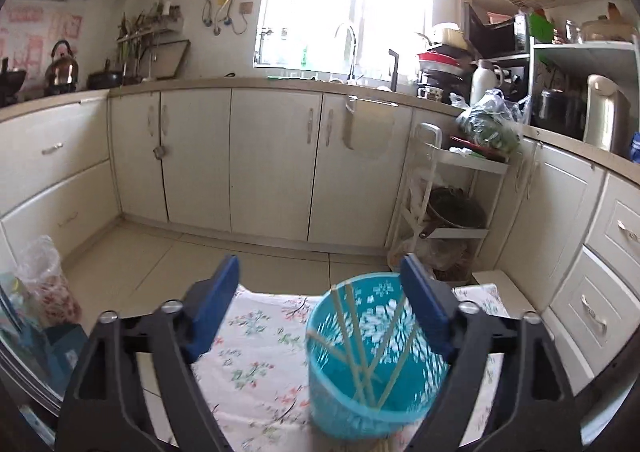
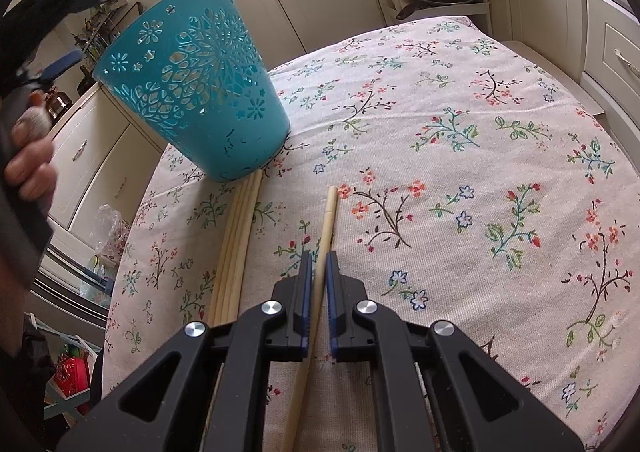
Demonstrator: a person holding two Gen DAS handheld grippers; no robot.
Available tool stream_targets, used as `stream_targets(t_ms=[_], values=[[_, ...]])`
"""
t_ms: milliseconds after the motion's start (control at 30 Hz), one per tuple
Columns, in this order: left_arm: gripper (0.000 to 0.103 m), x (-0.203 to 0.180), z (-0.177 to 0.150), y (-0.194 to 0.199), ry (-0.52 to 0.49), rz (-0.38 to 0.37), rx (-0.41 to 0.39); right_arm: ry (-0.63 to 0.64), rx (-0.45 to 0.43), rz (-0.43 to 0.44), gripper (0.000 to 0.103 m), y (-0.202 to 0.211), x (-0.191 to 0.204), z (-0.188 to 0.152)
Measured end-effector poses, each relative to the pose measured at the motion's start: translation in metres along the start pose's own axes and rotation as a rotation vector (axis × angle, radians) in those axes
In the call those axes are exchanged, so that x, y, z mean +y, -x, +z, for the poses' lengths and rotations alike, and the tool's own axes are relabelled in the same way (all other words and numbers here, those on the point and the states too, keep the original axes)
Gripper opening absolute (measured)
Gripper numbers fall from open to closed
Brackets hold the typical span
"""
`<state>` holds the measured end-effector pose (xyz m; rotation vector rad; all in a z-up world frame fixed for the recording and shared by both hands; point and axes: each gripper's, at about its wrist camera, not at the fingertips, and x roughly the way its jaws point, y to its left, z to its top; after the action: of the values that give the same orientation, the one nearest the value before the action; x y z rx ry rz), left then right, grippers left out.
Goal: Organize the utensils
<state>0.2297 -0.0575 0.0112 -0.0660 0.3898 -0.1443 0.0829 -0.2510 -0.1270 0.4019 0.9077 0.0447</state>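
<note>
A teal cut-out basket (image 1: 372,380) stands on the floral tablecloth (image 1: 256,336) with several pale chopsticks (image 1: 356,348) leaning inside it. My left gripper (image 1: 320,272) hovers above it, open wide; its right finger overlaps the basket's rim and nothing is between the pads. In the right wrist view the basket (image 2: 196,84) leans left, its base by a bundle of chopsticks (image 2: 236,252) lying on the cloth. My right gripper (image 2: 319,272) is shut on a single chopstick (image 2: 330,208), which points forward and rests on the cloth. A hand (image 2: 30,168) holds the left gripper at the far left.
The table's far edge faces cream kitchen cabinets (image 1: 276,160) and a white trolley (image 1: 440,188) holding a pan. Drawers (image 1: 600,292) run along the right. A plastic bag (image 1: 44,284) sits off the table's left side. The tablecloth (image 2: 460,140) stretches right of the chopsticks.
</note>
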Motion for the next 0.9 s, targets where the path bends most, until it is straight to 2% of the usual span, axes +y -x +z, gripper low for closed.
stream_targets(t_ms=[67, 133, 300, 567, 667, 767, 800, 900], values=[[0.093, 0.004, -0.001, 0.019, -0.014, 0.006, -0.008, 0.001, -0.001, -0.003, 0.013, 0.003, 0.000, -0.001], [0.095, 0.012, -0.006, 0.041, -0.017, 0.014, -0.021, 0.011, -0.009, -0.009, 0.027, 0.005, 0.002, -0.001], [0.095, 0.037, -0.025, 0.075, 0.017, 0.019, 0.039, 0.070, -0.014, -0.067, 0.028, 0.004, 0.011, -0.004], [0.095, 0.068, -0.058, 0.092, 0.073, 0.028, 0.148, 0.111, -0.030, -0.142, 0.028, 0.001, 0.016, -0.003], [0.095, 0.071, -0.067, 0.096, 0.067, 0.041, 0.168, 0.172, -0.035, -0.196, 0.026, -0.002, 0.023, -0.006], [0.095, 0.073, -0.074, 0.100, 0.070, 0.042, 0.188, 0.236, -0.033, -0.250, 0.015, -0.005, 0.030, -0.008], [0.095, 0.073, -0.076, 0.101, 0.068, 0.041, 0.192, 0.245, -0.031, -0.251, 0.009, -0.005, 0.030, -0.008], [0.095, 0.069, -0.081, 0.104, 0.054, 0.042, 0.203, 0.239, -0.025, -0.231, 0.007, -0.004, 0.028, -0.008]])
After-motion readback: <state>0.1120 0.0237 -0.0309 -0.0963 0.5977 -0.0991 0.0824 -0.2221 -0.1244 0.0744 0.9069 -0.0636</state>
